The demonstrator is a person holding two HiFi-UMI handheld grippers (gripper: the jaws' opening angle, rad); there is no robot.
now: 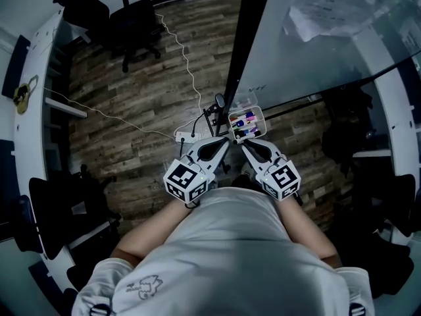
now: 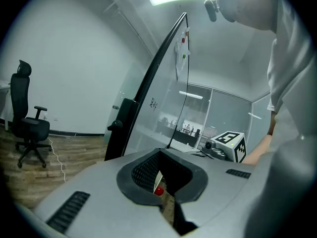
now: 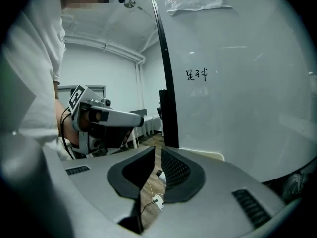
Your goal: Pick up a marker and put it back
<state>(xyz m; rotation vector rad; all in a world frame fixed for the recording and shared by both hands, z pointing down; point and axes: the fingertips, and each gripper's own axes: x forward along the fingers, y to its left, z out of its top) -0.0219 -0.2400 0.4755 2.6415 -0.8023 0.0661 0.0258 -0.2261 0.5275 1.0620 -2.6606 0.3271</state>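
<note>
Head view: left tool (image 1: 223,141) and right tool (image 1: 245,145) both point at the clear tray (image 1: 263,120) at the foot of the whiteboard (image 1: 316,51). The markers (image 1: 245,122) lie in the tray, with the left tip just beside its left edge and the right tip just below it. Left gripper view: left tool (image 2: 159,155) jaws closed tip to tip, gripping nothing. A small red bit (image 2: 158,190) shows through the slit, can't tell what. Right gripper view: right tool (image 3: 158,152) jaws a crack apart, empty, with wood floor (image 3: 147,190) and a cable (image 3: 148,205) visible through the gap.
</note>
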